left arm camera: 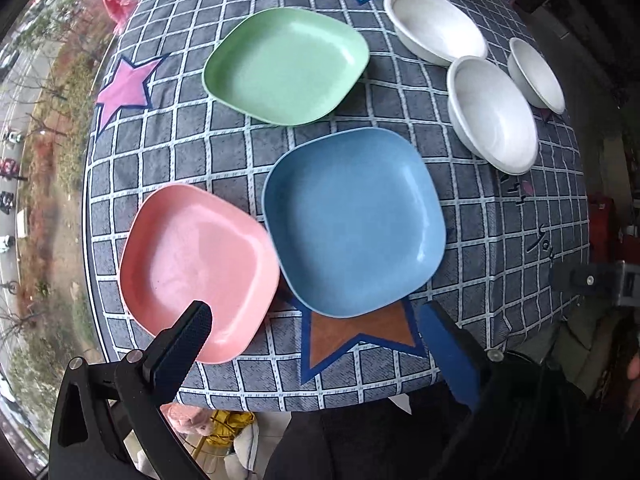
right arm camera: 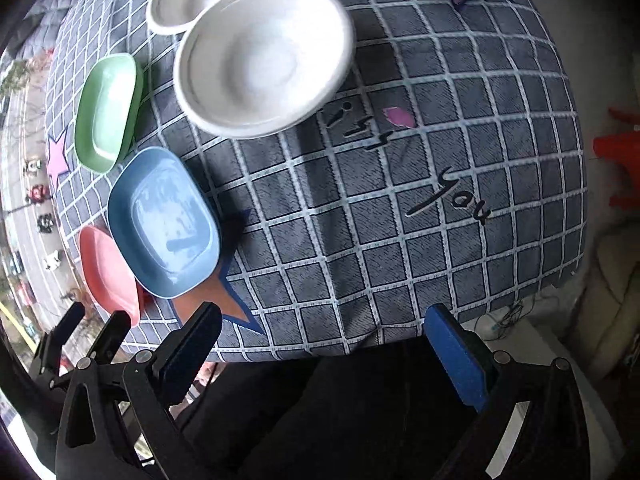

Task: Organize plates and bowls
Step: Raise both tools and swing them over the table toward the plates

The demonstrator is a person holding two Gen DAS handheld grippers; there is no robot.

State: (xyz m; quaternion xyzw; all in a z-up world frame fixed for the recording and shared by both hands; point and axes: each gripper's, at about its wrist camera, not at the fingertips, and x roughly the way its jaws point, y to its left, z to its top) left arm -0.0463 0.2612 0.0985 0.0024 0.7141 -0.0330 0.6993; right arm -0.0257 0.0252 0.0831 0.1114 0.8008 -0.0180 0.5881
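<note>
On your table [left arm camera: 168,168], left to right: pink plate [left arm camera: 196,268] at the near edge, touching the blue plate [left arm camera: 354,222]; green plate [left arm camera: 286,66] farther in; three white bowls [left arm camera: 492,114] toward the far right corner. Your left claw [left arm camera: 316,330] and right claw [right arm camera: 324,330] are both spread wide, holding nothing.

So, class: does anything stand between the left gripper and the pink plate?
Nothing visible does. The left gripper is open above the table's near edge, and one finger already overlaps the pink plate in the view. The blue plate sits beside it, not in the path.
</note>
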